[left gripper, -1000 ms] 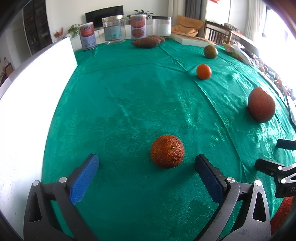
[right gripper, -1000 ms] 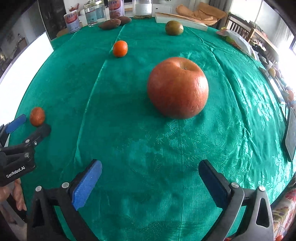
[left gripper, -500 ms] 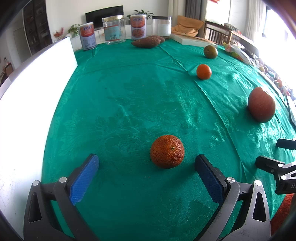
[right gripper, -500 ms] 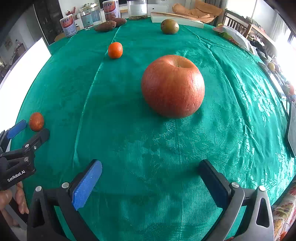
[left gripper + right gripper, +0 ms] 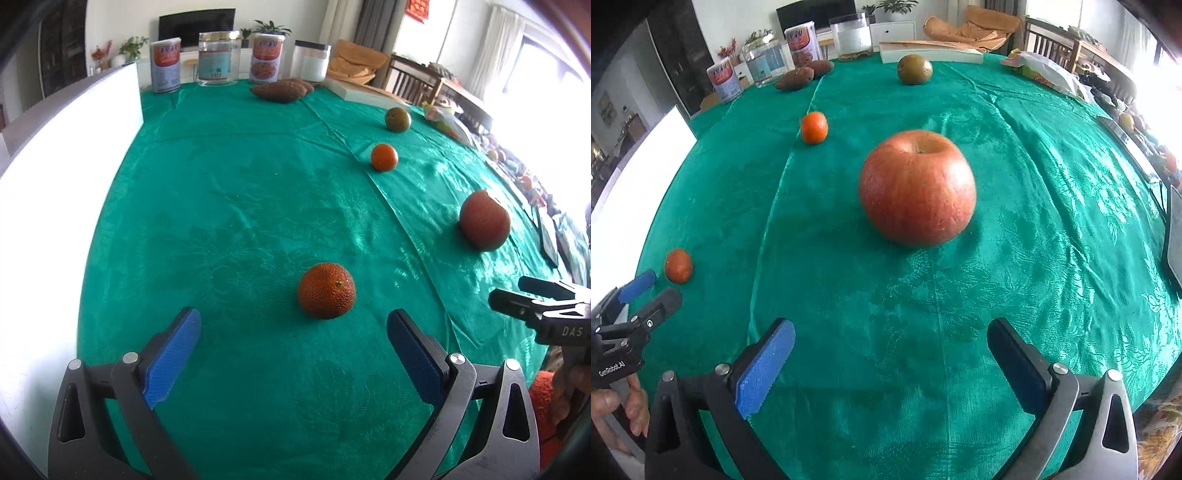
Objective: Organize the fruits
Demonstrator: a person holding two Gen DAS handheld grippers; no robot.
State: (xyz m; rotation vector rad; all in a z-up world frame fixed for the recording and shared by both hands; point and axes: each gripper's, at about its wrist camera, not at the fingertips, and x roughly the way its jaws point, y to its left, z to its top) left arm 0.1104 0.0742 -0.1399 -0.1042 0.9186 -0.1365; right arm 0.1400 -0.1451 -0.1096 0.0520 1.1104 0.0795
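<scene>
A bumpy dark orange (image 5: 326,290) lies on the green tablecloth just ahead of my left gripper (image 5: 293,332), which is open and empty. A big red apple (image 5: 917,186) lies ahead of my right gripper (image 5: 891,345), also open and empty. The apple also shows in the left wrist view (image 5: 484,219), the bumpy orange in the right wrist view (image 5: 678,265). A small orange (image 5: 384,157) (image 5: 814,127) and a green-brown fruit (image 5: 397,119) (image 5: 914,69) lie farther back. The right gripper's fingers (image 5: 517,301) show at the right edge of the left view.
Sweet potatoes (image 5: 282,89), tins (image 5: 165,64) and jars (image 5: 217,59) stand along the far edge. A white board (image 5: 66,155) borders the table's left side. A flat white box (image 5: 929,51) and a snack bag (image 5: 1045,74) lie at the back right.
The right gripper has drawn back a little from the apple and shifted its aim. The left gripper has hardly moved. No fruit has moved.
</scene>
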